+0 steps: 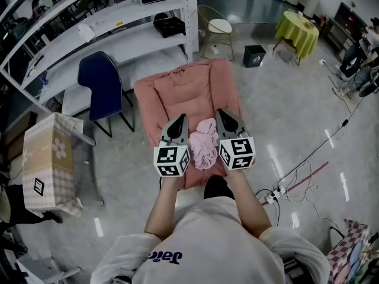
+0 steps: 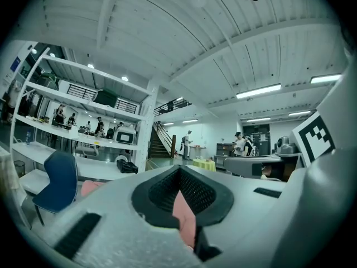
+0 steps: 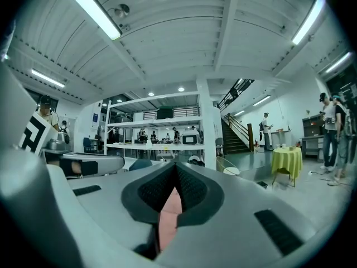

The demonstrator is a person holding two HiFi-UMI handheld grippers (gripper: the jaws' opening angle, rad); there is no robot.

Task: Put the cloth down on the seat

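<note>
The salmon-pink cushioned seat (image 1: pixel 195 90) lies flat on the floor (image 1: pixel 284 111), its long axis running straight away from the person. To the right of the seat the floor is bare and open, with cables (image 1: pixel 302 176) well off that side. To its left a dark blue chair (image 1: pixel 100 84) stands close to the edge, with a white shelving rack (image 1: pixel 118 22) behind it. Beyond the seat's far end stand a wire-frame chair (image 1: pixel 216 31) and a dark bin (image 1: pixel 254 55).

The cloth (image 1: pixel 205 147) shows over the seat's near end, between the two grippers. It is a crumpled heap, a little longer along the seat's length than across it. It is pale pink, lighter than the cushion, and full of folds.

The left gripper (image 1: pixel 182 119) and right gripper (image 1: pixel 221 113) point level along the seat, flanking the cloth. Both are clenched, tips together. Each gripper view shows a sliver of salmon pink in the gap below its closed tips; I cannot tell whether that is cushion or cloth.
</note>
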